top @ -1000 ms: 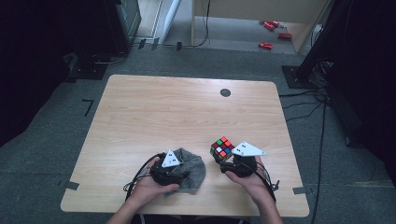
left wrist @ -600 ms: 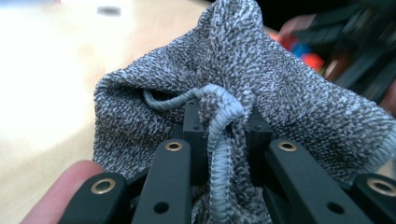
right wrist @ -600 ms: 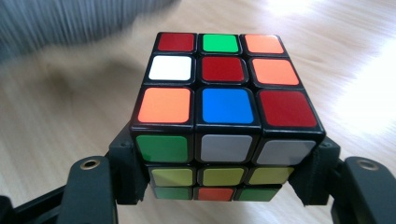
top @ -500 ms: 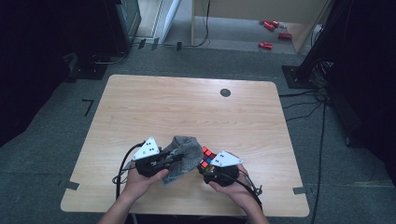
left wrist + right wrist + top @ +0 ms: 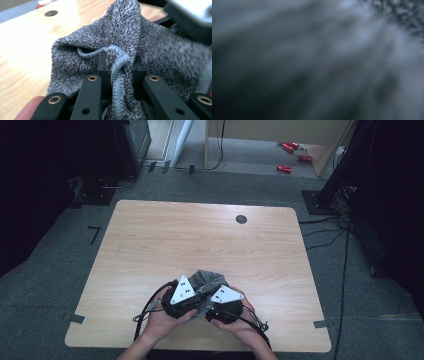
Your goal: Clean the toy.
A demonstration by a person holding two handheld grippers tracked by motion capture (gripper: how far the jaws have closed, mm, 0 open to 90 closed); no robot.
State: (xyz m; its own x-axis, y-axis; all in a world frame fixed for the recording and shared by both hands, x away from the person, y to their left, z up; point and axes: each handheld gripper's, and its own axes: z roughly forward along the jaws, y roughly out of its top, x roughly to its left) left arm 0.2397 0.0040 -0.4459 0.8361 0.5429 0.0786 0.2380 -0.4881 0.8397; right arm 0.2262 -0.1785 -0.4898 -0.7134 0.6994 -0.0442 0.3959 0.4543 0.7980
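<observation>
A grey knitted drawstring pouch (image 5: 210, 279) lies on the wooden table (image 5: 200, 235) near its front edge, between both hands. My left gripper (image 5: 199, 296) is shut on the pouch's rim; in the left gripper view the pouch (image 5: 160, 50) and its cord (image 5: 117, 75) are pinched between the black jaws of the left gripper (image 5: 118, 66). My right gripper (image 5: 207, 306) presses in from the right, its jaws buried in the cloth. The right gripper view is a blur of grey fabric (image 5: 402, 12). The colourful cube is hidden.
A round dark cable hole (image 5: 241, 219) sits near the table's far edge, to the right of centre. Black cables (image 5: 150, 307) trail from both grippers to the front edge. Red objects (image 5: 285, 168) lie on the floor beyond the table.
The right gripper carried the cube leftward to the pouch, and the cube has gone out of sight in the cloth. Both hands have closed in together around the pouch.
</observation>
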